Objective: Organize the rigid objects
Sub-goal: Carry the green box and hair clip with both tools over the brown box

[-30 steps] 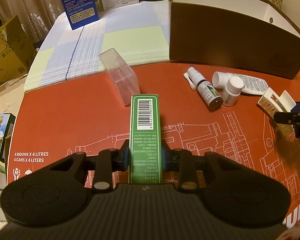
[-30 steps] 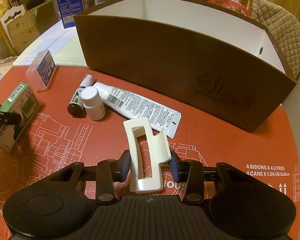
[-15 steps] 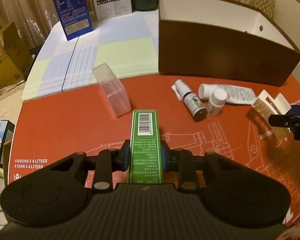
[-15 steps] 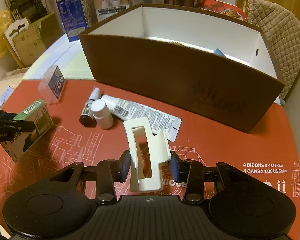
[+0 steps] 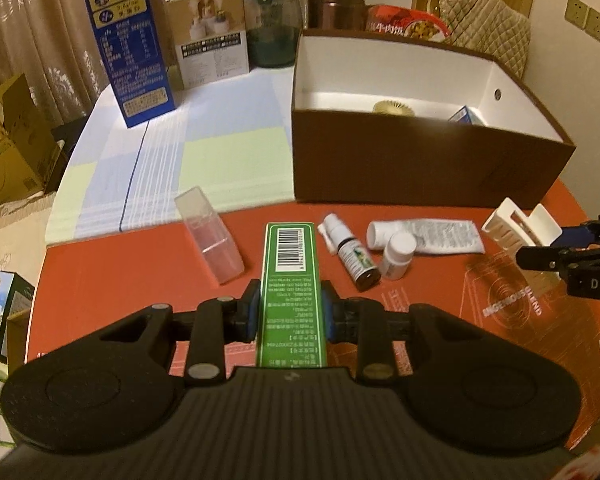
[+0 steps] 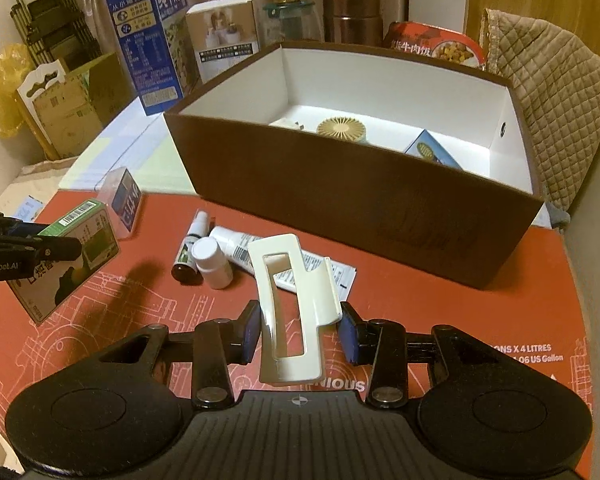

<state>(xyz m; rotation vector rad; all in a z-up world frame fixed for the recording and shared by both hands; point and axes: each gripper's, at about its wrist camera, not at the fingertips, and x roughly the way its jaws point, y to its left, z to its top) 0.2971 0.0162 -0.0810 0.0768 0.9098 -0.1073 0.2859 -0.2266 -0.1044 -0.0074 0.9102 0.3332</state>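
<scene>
Warm dim light — beige curtains (image 5: 40, 32), a quilted chair back (image 6: 560, 92), wall sockets (image 5: 588, 20).

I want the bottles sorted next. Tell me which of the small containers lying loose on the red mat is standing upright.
The small white pill bottle with the white cap stands upright. The dark spray bottle beside it and the white tube behind both lie on their sides.

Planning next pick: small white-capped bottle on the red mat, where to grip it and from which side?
Grip the white-capped bottle across its round body just under the cap, coming from above. It stands upright, so the sides are parallel. A dark spray bottle lies close on one side and a white tube behind, so set the fingers front to back, as seen from the right wrist.
</scene>
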